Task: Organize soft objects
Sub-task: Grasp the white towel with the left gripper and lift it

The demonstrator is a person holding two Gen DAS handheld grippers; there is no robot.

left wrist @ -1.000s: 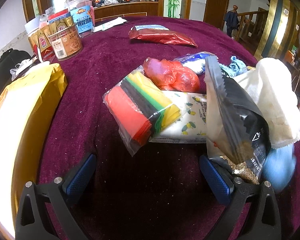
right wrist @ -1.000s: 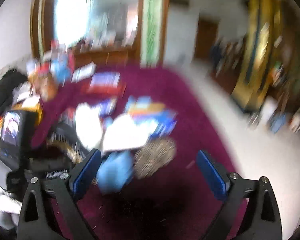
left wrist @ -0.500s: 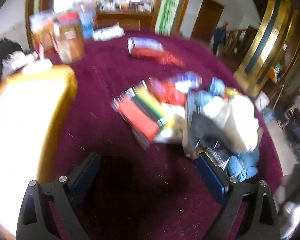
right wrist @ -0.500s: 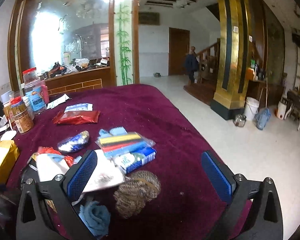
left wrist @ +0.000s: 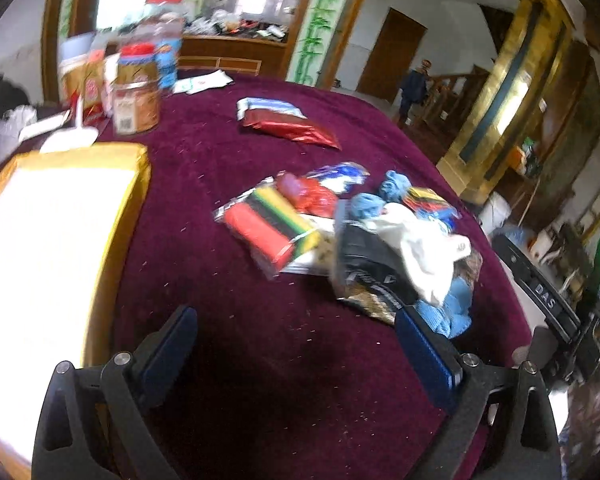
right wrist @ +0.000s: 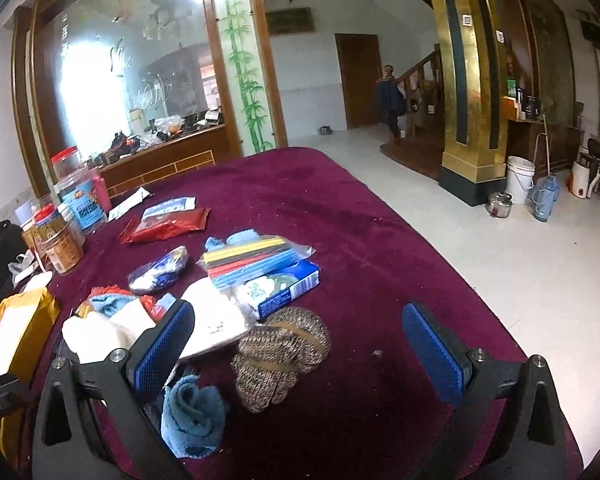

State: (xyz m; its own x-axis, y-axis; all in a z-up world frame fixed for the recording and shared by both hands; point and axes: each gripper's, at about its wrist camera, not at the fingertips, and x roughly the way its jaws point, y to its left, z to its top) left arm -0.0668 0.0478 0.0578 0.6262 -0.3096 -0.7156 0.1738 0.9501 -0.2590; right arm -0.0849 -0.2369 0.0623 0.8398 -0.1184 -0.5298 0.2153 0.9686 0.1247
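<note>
Both my grippers, left (left wrist: 296, 344) and right (right wrist: 298, 344), hover spread and empty over the maroon velvet tablecloth (right wrist: 340, 216); I'd descend squarely around the speckled knitted gloves (right wrist: 282, 354) beside the soft pile.

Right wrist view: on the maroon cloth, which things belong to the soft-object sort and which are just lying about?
Job:
knitted gloves
blue rolled cloth
white cloth
pack of coloured cloths
tissue pack

Lying about:
snack jars
red foil packet
yellow bag

Both tools are open and empty.
</note>
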